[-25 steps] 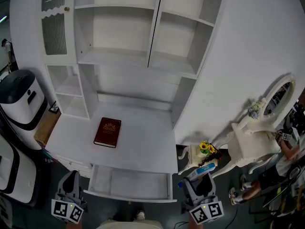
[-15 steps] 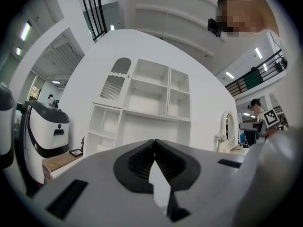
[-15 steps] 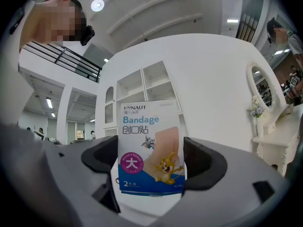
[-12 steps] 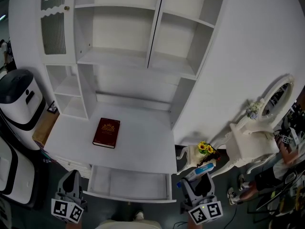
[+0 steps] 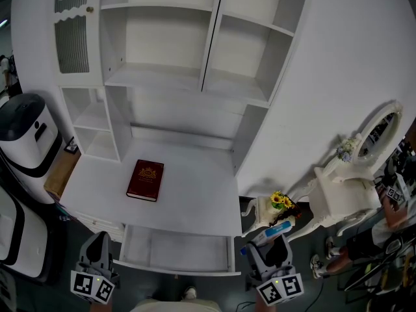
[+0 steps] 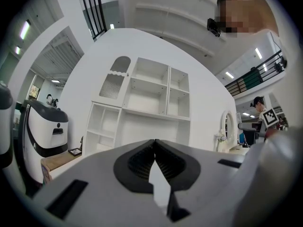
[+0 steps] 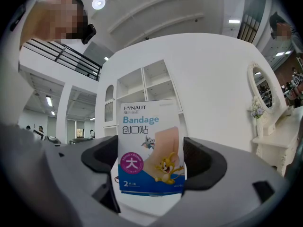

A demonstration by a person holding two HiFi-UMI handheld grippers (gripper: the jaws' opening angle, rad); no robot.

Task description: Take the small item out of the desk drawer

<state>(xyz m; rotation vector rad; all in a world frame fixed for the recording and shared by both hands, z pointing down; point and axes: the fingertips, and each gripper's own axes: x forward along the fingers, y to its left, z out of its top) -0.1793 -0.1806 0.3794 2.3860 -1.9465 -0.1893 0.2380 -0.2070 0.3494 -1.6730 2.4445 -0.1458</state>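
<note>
Bandage packet (image 7: 150, 145) is out, clamped upright in the right gripper (image 7: 152, 162), just right of the open drawer (image 5: 175, 251). Left gripper (image 6: 155, 163) hangs left of the drawer, jaws pressed together, empty.

The open drawer (image 5: 175, 249), lower centre, is unobstructed from above. The desktop (image 5: 195, 194) is occupied only by a red book (image 5: 145, 180), centre left; a flower stand (image 5: 262, 208) is placed lower right.

I see a bedroom set staged in a big hall: white shelf unit (image 5: 195, 77), dressing table (image 5: 344, 200), mezzanine railing (image 7: 66, 59), ceiling lights (image 7: 98, 3).
</note>
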